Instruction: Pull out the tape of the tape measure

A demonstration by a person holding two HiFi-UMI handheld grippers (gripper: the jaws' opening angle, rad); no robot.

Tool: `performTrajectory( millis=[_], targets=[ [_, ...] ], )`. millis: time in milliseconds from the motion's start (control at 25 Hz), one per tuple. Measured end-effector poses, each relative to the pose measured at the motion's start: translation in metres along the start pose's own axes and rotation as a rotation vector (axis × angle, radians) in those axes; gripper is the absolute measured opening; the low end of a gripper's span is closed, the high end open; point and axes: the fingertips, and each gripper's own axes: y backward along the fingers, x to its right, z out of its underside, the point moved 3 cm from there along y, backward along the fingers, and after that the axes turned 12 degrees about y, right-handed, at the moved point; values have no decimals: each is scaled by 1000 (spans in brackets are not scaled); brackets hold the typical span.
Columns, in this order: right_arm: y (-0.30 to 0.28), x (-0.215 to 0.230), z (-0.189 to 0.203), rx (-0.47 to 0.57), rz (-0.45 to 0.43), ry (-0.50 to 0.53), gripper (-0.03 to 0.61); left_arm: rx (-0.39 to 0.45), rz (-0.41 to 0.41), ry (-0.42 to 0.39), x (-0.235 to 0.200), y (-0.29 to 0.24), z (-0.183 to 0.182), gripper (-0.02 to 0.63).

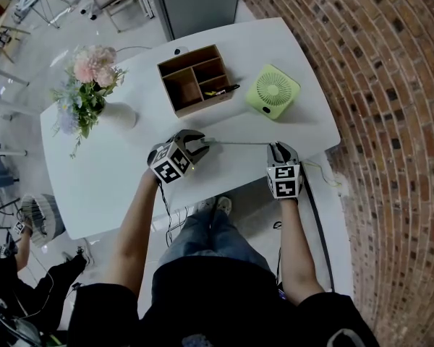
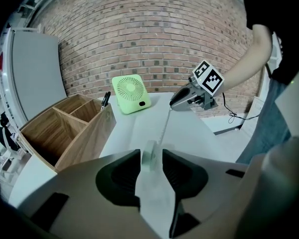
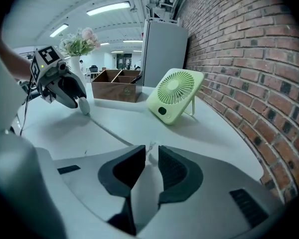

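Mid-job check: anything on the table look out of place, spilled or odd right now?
Nothing spilled or toppled. The one oddity: the tape lies pulled out across the table, yet the jaws of both the left hand-held gripper and right hand-held gripper stand apart, apparently gripping neither case nor tip.

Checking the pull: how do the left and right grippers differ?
The left gripper has the tape measure's case between its fingers; the right gripper has only the tape's thin tip. The left's fingers stand wider apart than the right's. Both tilt down toward the table, tape stretched between them.
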Motion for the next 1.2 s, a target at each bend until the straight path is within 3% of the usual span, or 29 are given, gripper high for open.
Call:
performTrajectory(
  millis=[200,520,720,920,1200],
  targets=[
    [8,3,-1,22,4,-58,125,9,-7,19,1,0,-1,175],
    [22,5,-7,63,26,-105,138,68,-45,44,0,13,-12,175],
    [53,18,-29,165,93,-182,138,222,-109,128,-4,47,-43,165],
    [93,32,-63,304,156,-248,122,427,-207,252,-12,87,-82,77],
    [143,47,-108,466,251,-246,16,611,-302,316,-9,125,-131,25]
  ],
)
